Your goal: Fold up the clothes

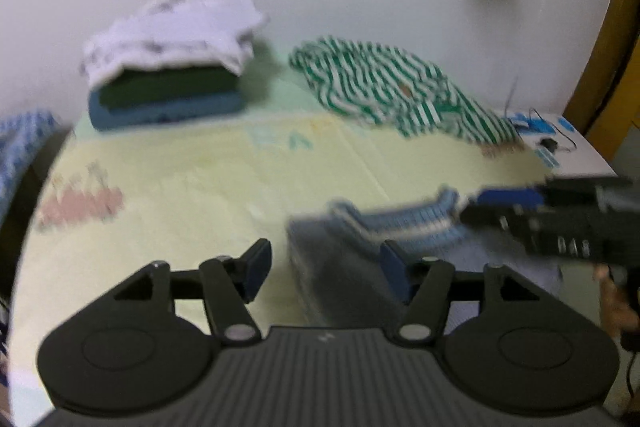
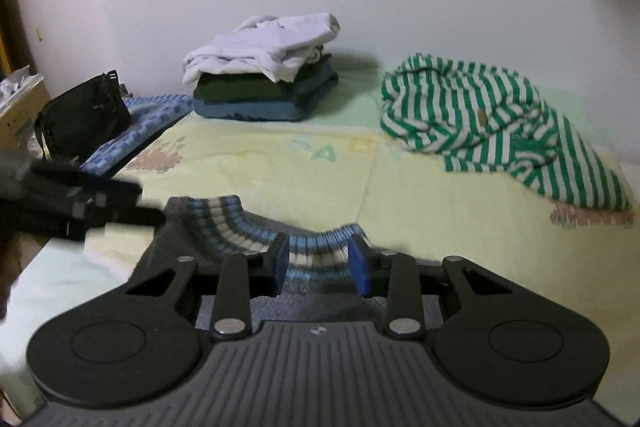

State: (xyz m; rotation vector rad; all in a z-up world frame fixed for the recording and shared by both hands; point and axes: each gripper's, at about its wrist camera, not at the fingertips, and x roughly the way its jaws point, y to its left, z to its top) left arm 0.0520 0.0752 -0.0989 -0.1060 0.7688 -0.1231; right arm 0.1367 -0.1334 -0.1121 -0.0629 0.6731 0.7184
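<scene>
Both claws stand apart and empty as I see the folded blue-striped garment (image 2: 280, 239) just ahead of my right gripper (image 2: 319, 267), right of my left gripper (image 1: 326, 277).

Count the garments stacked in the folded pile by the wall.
3 visible. A rumpled white garment lies on top, a dark green one sits under it, and a blue one is at the bottom. Thinner layers may be hidden between them.

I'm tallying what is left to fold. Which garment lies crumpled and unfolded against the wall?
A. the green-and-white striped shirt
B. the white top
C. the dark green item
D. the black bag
A: the green-and-white striped shirt lies in a loose heap beside the folded stack.
</scene>
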